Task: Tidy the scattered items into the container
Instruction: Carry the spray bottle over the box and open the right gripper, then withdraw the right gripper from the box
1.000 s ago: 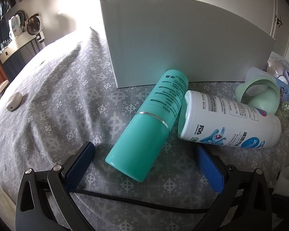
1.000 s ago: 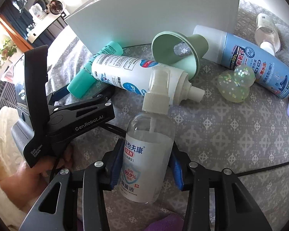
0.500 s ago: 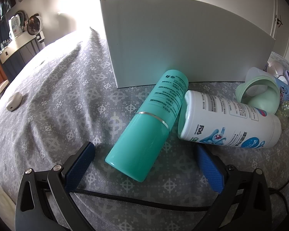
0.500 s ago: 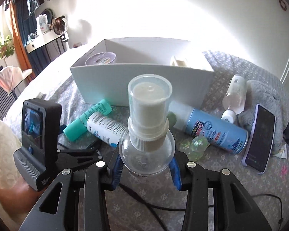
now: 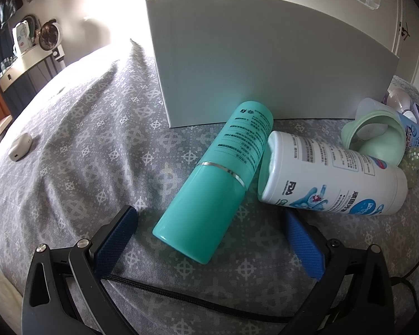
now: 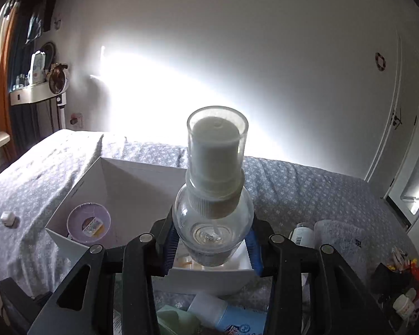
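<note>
— Clear plastic is what the right tongs (image 6: 212, 247) are clamped on: a spray bottle (image 6: 213, 217) with a white pump under a see-through cap, held with its top pointing away from the camera.

— Where is it relative to the white box (image 6: 120, 192)?

— Above the box's near wall, in the air. A lilac tub (image 6: 88, 222) lies inside the box, toward its left end.

— And the left tongs (image 5: 209, 240)?

— Spread wide and empty, low over the grey patterned bed (image 5: 78, 150). A teal bottle (image 5: 215, 181) lies on its side just in front of the box, its lower end between the blue pads (image 5: 116, 237) without touching them. A white canister (image 5: 332, 178) lies against the teal bottle's right side, also in front of the box.
</note>
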